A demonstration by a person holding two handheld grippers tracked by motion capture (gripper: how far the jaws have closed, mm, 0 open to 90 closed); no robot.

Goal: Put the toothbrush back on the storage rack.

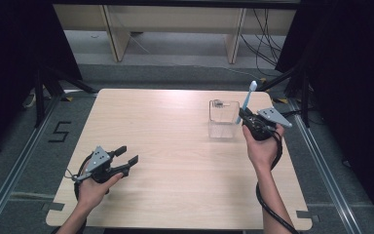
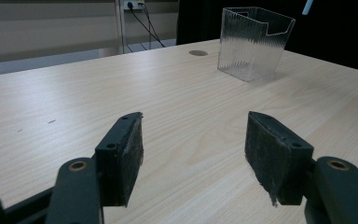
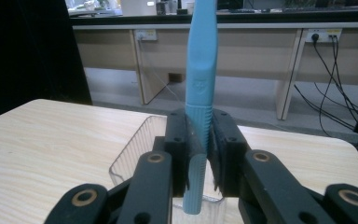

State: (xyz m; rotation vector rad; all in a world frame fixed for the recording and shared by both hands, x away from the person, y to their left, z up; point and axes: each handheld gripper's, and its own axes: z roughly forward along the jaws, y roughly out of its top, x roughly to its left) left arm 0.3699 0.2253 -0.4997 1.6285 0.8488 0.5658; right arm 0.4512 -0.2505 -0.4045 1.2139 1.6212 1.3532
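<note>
A blue toothbrush is being held tight by the right gripper above the clear box, not yet dropped in; the left gripper is being kept apart, empty

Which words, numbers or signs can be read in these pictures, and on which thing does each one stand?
"5": a black digit on the floor, left of the table, in the high view.
A small embossed mark on the handle of the blue toothbrush, in the right gripper view: too small to read.
No readable text on the clear ribbed container.
</note>
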